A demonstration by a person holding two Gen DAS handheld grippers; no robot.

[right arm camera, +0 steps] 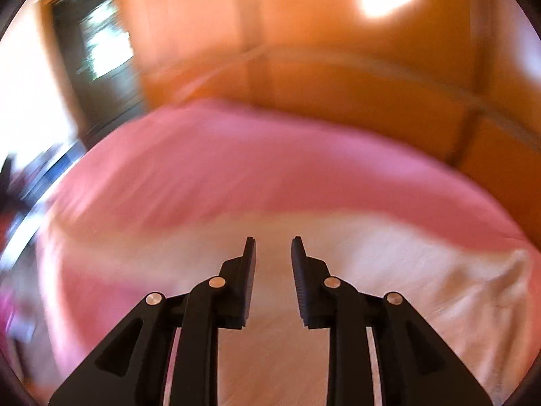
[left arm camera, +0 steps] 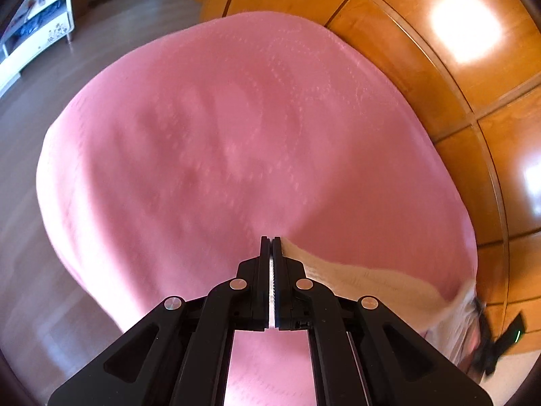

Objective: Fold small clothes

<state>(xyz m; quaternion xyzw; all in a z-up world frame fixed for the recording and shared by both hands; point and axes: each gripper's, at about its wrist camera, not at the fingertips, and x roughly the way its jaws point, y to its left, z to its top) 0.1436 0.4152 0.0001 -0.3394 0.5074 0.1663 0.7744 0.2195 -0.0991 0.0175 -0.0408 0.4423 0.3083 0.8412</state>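
Note:
A cream small garment stretches from my left gripper to the right over the pink bed cover. My left gripper is shut on the garment's edge, with pale cloth showing between the pads. In the right wrist view the same cream garment lies spread on the pink cover, blurred by motion. My right gripper is open and empty, just above the garment. The other gripper shows as a dark blurred shape at the garment's far right end.
Glossy wooden wardrobe panels run along the far and right side of the bed. Wooden floor lies to the left, with a white low cabinet at the far left. A dark doorway shows in the right wrist view.

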